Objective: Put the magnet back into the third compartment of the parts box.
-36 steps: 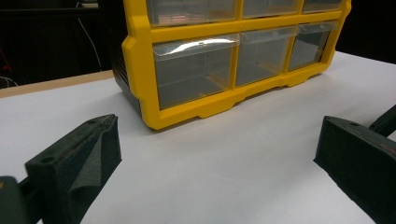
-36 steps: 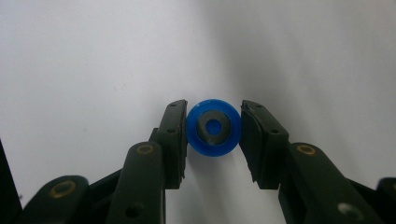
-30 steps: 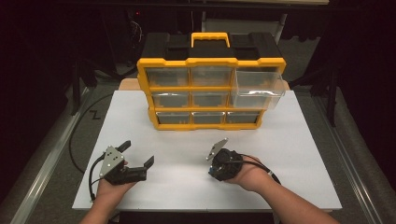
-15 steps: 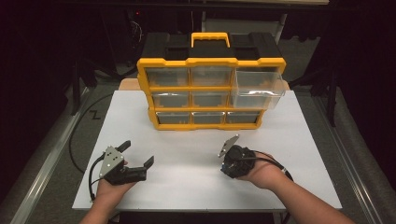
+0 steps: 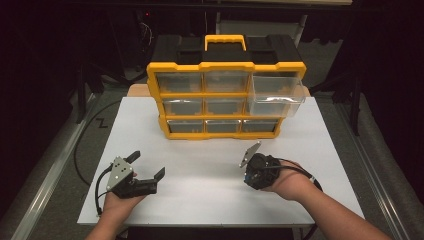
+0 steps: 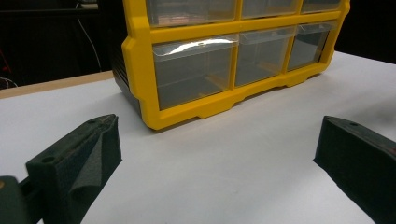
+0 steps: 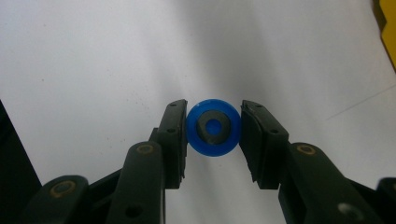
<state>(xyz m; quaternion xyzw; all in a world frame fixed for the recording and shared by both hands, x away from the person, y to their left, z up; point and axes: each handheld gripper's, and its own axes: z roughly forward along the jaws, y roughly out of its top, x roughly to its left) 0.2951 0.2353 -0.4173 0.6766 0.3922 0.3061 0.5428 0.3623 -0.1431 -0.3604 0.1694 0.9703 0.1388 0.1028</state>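
Right gripper (image 7: 213, 128) clamps a blue wheel (image 7: 213, 127) between both pads, above the white table (image 5: 210, 160), in front of the yellow organizer (image 5: 225, 100). The top right drawer (image 5: 275, 95) stands pulled out. Left gripper (image 5: 147, 172) rests in the hand at the table's near left, jaws wide, nothing between them.

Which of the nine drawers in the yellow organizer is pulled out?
The top right drawer of the yellow organizer: its clear front juts forward past the frame, while the other eight sit flush.
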